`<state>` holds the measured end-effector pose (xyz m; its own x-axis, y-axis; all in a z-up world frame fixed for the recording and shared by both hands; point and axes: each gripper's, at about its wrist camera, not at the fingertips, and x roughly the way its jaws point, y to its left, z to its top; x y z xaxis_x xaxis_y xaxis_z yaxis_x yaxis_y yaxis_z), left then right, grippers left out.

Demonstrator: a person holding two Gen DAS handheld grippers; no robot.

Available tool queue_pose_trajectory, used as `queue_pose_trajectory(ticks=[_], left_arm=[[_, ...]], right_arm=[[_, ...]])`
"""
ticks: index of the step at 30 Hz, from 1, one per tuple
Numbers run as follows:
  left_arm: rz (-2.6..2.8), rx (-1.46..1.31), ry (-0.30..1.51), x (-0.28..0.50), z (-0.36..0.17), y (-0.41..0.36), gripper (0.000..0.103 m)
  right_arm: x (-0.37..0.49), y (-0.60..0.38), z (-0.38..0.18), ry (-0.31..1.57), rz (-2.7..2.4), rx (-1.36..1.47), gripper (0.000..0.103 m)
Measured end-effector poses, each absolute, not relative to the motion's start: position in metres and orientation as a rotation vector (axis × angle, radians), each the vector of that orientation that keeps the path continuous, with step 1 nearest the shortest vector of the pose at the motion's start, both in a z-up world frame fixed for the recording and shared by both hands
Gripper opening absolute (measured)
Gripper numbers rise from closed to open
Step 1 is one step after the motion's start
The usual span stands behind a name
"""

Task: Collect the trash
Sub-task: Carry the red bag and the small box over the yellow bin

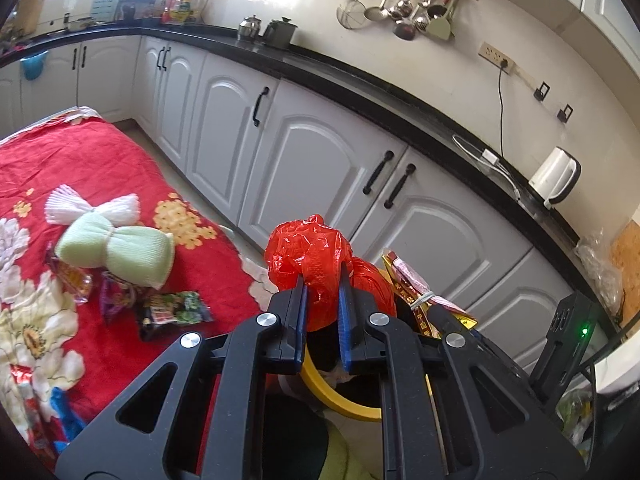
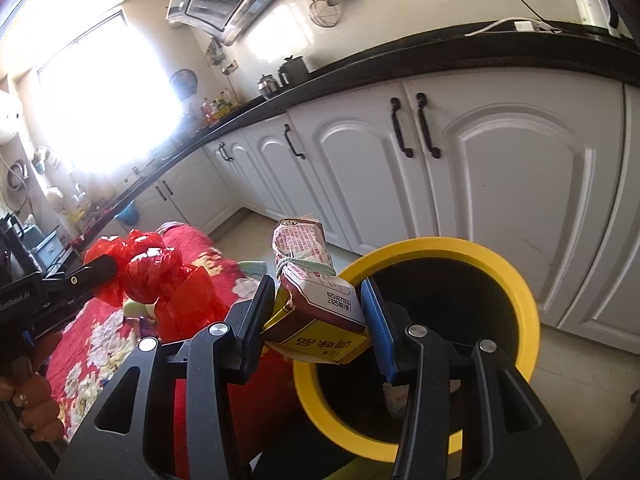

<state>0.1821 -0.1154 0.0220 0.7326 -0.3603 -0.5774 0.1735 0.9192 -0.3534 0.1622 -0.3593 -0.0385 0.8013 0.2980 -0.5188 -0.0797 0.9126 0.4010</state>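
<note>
My left gripper is shut on a crumpled red plastic bag, which bulges above its blue pads. That bag also shows at the left of the right wrist view, held off the table edge. My right gripper is shut on a maroon and yellow seasoning packet tied with a rubber band. It hangs over the near rim of a yellow-rimmed black bin. The same packet sits just right of the red bag, above the bin's yellow rim.
A table with a red floral cloth carries a green and a white bow-shaped cloth and several snack wrappers. White cabinets under a black counter run behind. A white kettle stands on it.
</note>
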Motion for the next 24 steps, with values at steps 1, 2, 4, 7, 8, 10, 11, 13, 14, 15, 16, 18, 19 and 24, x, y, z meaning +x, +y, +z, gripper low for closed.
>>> queue_pose_trajectory(ticks=[1, 2, 4, 7, 8, 10, 11, 13, 14, 15, 16, 18, 19, 24], left_arm=[[-0.302, -0.281, 0.694, 0.183, 0.02, -0.12, 0.008], [-0.305, -0.277, 0.696, 0.184, 0.019, -0.123, 0.008], [-0.311, -0.265, 0.702, 0.186, 0.016, -0.131, 0.008], [-0.317, -0.25, 0.711, 0.188, 0.011, -0.141, 0.008], [-0.318, -0.245, 0.714, 0.189, 0.01, -0.144, 0.008], [-0.32, -0.235, 0.721, 0.191, 0.005, -0.151, 0.008], [-0.32, -0.232, 0.724, 0.191, 0.004, -0.153, 0.008], [-0.324, -0.225, 0.731, 0.193, 0.0, -0.16, 0.008], [-0.325, -0.223, 0.735, 0.194, -0.001, -0.162, 0.008], [-0.329, -0.218, 0.739, 0.195, -0.004, -0.166, 0.008], [-0.331, -0.215, 0.743, 0.196, -0.006, -0.169, 0.008], [-0.335, -0.209, 0.75, 0.198, -0.01, -0.174, 0.008], [-0.337, -0.205, 0.755, 0.199, -0.013, -0.177, 0.008], [-0.343, -0.192, 0.777, 0.203, -0.025, -0.188, 0.008]], right_arm=[[0.162, -0.363, -0.04, 0.612, 0.2, 0.378, 0.043], [0.163, -0.366, -0.042, 0.613, 0.194, 0.381, 0.043], [0.163, -0.373, -0.044, 0.616, 0.181, 0.391, 0.043], [0.164, -0.383, -0.049, 0.622, 0.161, 0.403, 0.043], [0.165, -0.387, -0.051, 0.624, 0.156, 0.405, 0.043], [0.165, -0.393, -0.054, 0.63, 0.145, 0.408, 0.043], [0.165, -0.395, -0.056, 0.634, 0.141, 0.408, 0.043], [0.165, -0.4, -0.06, 0.642, 0.13, 0.408, 0.043], [0.165, -0.402, -0.063, 0.647, 0.125, 0.41, 0.043], [0.166, -0.405, -0.065, 0.652, 0.119, 0.414, 0.043], [0.166, -0.406, -0.067, 0.656, 0.117, 0.415, 0.043], [0.167, -0.408, -0.071, 0.666, 0.108, 0.416, 0.043], [0.167, -0.41, -0.072, 0.67, 0.106, 0.419, 0.043], [0.169, -0.417, -0.08, 0.689, 0.094, 0.43, 0.043]])
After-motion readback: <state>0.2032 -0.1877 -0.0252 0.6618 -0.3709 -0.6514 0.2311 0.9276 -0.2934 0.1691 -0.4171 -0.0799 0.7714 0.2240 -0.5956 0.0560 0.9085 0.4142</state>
